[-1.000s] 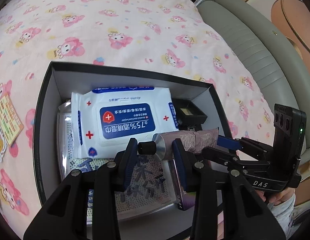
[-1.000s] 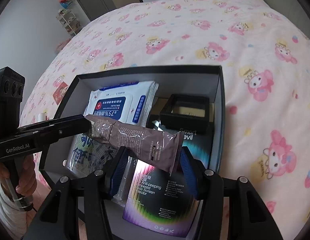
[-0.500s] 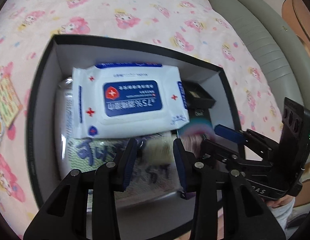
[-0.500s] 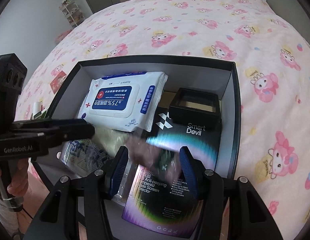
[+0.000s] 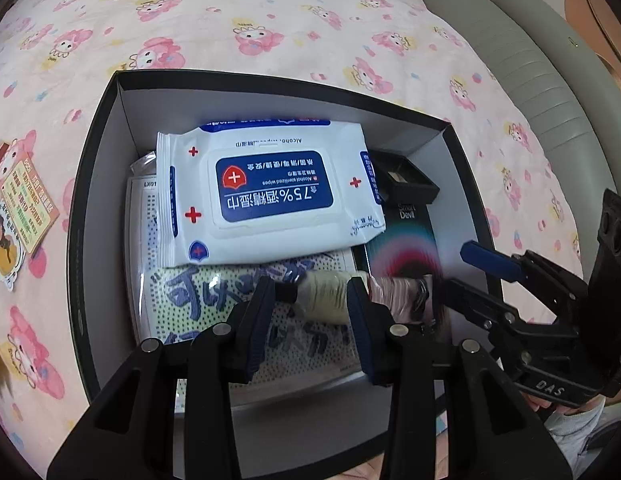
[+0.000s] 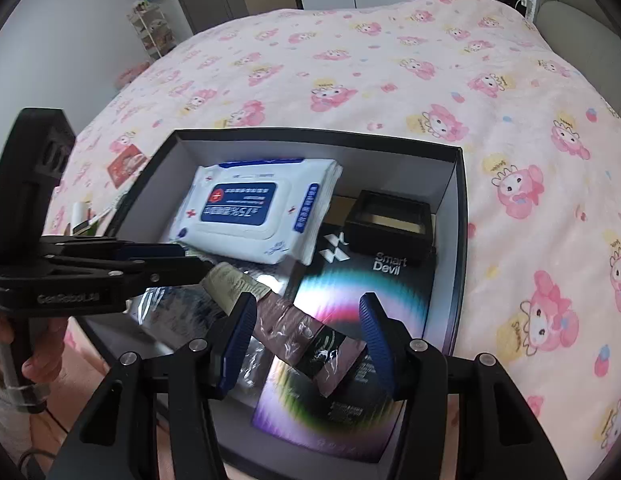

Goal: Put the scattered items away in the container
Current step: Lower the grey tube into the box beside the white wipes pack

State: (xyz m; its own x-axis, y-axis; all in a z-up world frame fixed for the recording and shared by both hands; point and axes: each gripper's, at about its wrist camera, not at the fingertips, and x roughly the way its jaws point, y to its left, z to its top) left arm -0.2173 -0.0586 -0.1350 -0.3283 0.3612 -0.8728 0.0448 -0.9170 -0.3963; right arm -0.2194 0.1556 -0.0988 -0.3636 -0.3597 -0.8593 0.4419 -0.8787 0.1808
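Since a second ago the mauve plastic squeeze tube [image 6: 294,332] has dropped lower into the black open-top cardboard box [image 5: 90,184], now just over the glossy screen-protector pack [image 6: 350,368]. Left gripper [image 5: 308,300] clamps its cap end, right gripper [image 6: 306,334] its crimped tail, both part-closed on it (widths unchanged). Release looks due. Cards [image 5: 22,216] lie outside on the pink bedspread [image 6: 390,60].

"75%" on the wipes pack [image 5: 266,196]; "Smart Devil" on the dark box [image 6: 384,268].
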